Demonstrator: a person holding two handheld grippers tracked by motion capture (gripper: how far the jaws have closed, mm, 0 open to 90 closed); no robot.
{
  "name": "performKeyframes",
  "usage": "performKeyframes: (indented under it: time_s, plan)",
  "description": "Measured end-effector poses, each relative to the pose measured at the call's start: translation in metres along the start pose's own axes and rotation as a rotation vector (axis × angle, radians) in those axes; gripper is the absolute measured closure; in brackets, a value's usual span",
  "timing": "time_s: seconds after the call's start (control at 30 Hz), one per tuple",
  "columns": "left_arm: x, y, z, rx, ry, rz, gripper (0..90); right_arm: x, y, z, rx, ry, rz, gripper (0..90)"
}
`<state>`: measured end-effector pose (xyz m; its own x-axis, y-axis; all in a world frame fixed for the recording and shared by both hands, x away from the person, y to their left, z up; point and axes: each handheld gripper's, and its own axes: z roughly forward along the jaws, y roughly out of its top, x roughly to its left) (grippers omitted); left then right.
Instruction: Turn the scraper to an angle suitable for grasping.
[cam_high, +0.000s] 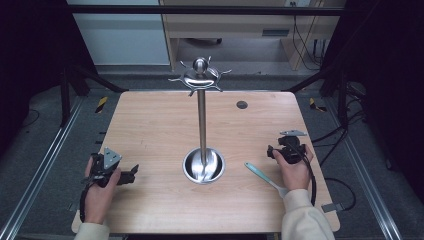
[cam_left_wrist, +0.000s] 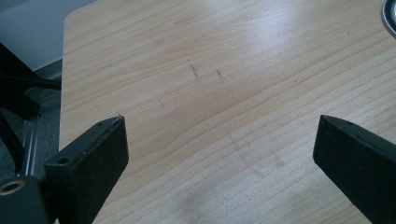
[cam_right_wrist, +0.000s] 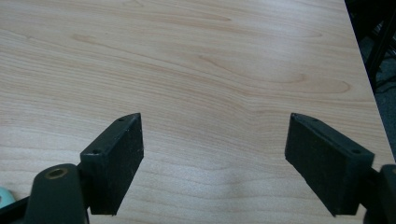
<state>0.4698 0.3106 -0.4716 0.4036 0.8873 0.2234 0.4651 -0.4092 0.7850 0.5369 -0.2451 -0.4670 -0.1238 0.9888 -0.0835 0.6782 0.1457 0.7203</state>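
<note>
A single spoon (cam_high: 265, 177) with a pale teal handle lies flat on the worktop (cam_high: 150, 130), near the front right, its handle angled toward the stand (cam_high: 202, 120) and its metal end tucked against the person's right hand (cam_high: 294, 172). The right tongs (cam_high: 272, 152) sit just beyond it, apart from it, jaws spread wide with nothing between them. In the right gripper view there is bare wood between the two black jaws and a sliver of teal at the bottom left corner.

One tall steel stand rises from the middle of the worktop, a round dish at its foot and a ring of hooks under a ball at the top. The high view takes in all of it; the left gripper view catches just the dish rim (cam_left_wrist: 390, 16) at its upper right edge.

The left tongs (cam_high: 134, 172) rest at the front left, in the left hand (cam_high: 100, 187), jaws also wide apart and empty.
</note>
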Motion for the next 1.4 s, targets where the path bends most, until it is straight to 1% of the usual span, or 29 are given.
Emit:
performKeyframes:
  time_s: [0.07, 0.13, 0.23, 0.27, 0.3, 0.33, 0.37, 0.4, 0.43, 0.47, 0.5, 0.6, 0.63, 0.67, 0.73, 0.83, 0.87, 0.97, 1.07, 1.1, 1.2, 1.27, 1.33, 1.4]
  plan:
    - [0.000, 0.000, 0.000, 0.000, -0.001, 0.001, 3.1, 0.000, 0.000, 0.001, 0.004, -0.013, -0.007, 21.1]
    - [-0.001, 0.000, 0.000, 0.001, -0.002, 0.003, 3.1, 0.001, -0.001, 0.001, 0.002, -0.019, -0.030, 22.8]
    - [-0.002, 0.001, 0.001, 0.001, -0.003, 0.007, 3.1, 0.003, 0.000, 0.001, 0.001, -0.024, -0.047, 27.7]
    - [-0.002, 0.001, 0.001, 0.002, -0.002, 0.007, 3.1, 0.004, -0.001, 0.000, -0.001, -0.027, -0.061, 28.6]
    - [-0.002, 0.001, 0.000, 0.001, -0.002, 0.007, 3.1, 0.005, -0.001, 0.000, 0.002, -0.032, -0.070, 30.7]
    - [-0.002, 0.001, 0.000, 0.001, -0.002, 0.007, 3.1, 0.005, -0.001, 0.000, 0.000, -0.030, -0.084, 35.2]
    - [-0.002, 0.001, 0.000, 0.001, -0.002, 0.006, 3.1, 0.007, -0.001, -0.001, -0.002, -0.021, -0.090, 37.6]
    - [-0.001, 0.001, 0.000, 0.001, -0.003, 0.006, 3.1, 0.008, -0.001, -0.002, -0.001, -0.022, -0.102, 40.6]
    - [-0.001, 0.000, 0.000, 0.001, -0.003, 0.005, 3.1, 0.010, -0.001, -0.003, -0.001, -0.019, -0.121, 46.4]
    - [-0.001, 0.000, 0.000, 0.001, -0.003, 0.004, 3.1, 0.012, -0.001, -0.004, -0.006, -0.012, -0.142, 50.1]
    - [-0.001, 0.000, 0.000, 0.001, -0.003, 0.004, 3.1, 0.014, -0.001, -0.005, -0.006, -0.002, -0.152, 54.6]
    - [-0.001, 0.000, 0.000, 0.001, -0.004, 0.006, 3.1, 0.021, -0.001, -0.008, -0.010, 0.036, -0.195, 69.6]
    - [-0.001, 0.000, 0.001, 0.001, -0.004, 0.007, 3.1, 0.025, -0.001, -0.010, 0.000, 0.059, -0.179, 75.3]
    - [-0.001, 0.000, 0.001, 0.002, -0.004, 0.007, 3.2, 0.027, -0.001, -0.010, -0.009, 0.075, -0.219, 78.4]
    - [-0.001, 0.000, 0.001, 0.004, -0.003, 0.009, 3.2, 0.033, -0.002, -0.010, -0.005, 0.111, -0.241, 84.6]
    - [-0.001, 0.000, 0.000, 0.003, 0.001, 0.011, 3.3, 0.043, -0.004, -0.010, 0.001, 0.148, -0.291, 90.0]
    - [-0.001, 0.000, 0.000, 0.002, 0.001, 0.011, 3.3, 0.045, -0.004, -0.010, 0.000, 0.159, -0.309, 90.0]
    - [-0.001, 0.000, 0.001, 0.005, 0.000, 0.010, 3.3, 0.051, -0.005, -0.010, 0.005, 0.201, -0.338, 90.0]
    - [-0.001, 0.001, 0.001, 0.003, -0.001, 0.011, 3.3, 0.056, -0.007, -0.008, 0.024, 0.233, -0.365, 90.0]
    - [-0.001, 0.001, 0.001, 0.003, -0.001, 0.012, 3.3, 0.058, -0.007, -0.008, 0.027, 0.239, -0.377, 90.0]
    - [-0.001, 0.001, 0.001, 0.005, -0.001, 0.014, 3.3, 0.061, -0.008, -0.006, 0.045, 0.258, -0.390, 90.0]
    - [-0.001, 0.001, 0.000, 0.004, -0.001, 0.014, 3.4, 0.063, -0.010, -0.005, 0.066, 0.259, -0.402, 90.0]
    - [-0.001, 0.001, 0.001, 0.005, -0.001, 0.014, 3.5, 0.065, -0.011, -0.004, 0.083, 0.262, -0.409, 90.0]
    - [-0.001, 0.001, 0.000, 0.005, 0.000, 0.014, 3.5, 0.066, -0.012, -0.004, 0.086, 0.272, -0.410, 90.0]
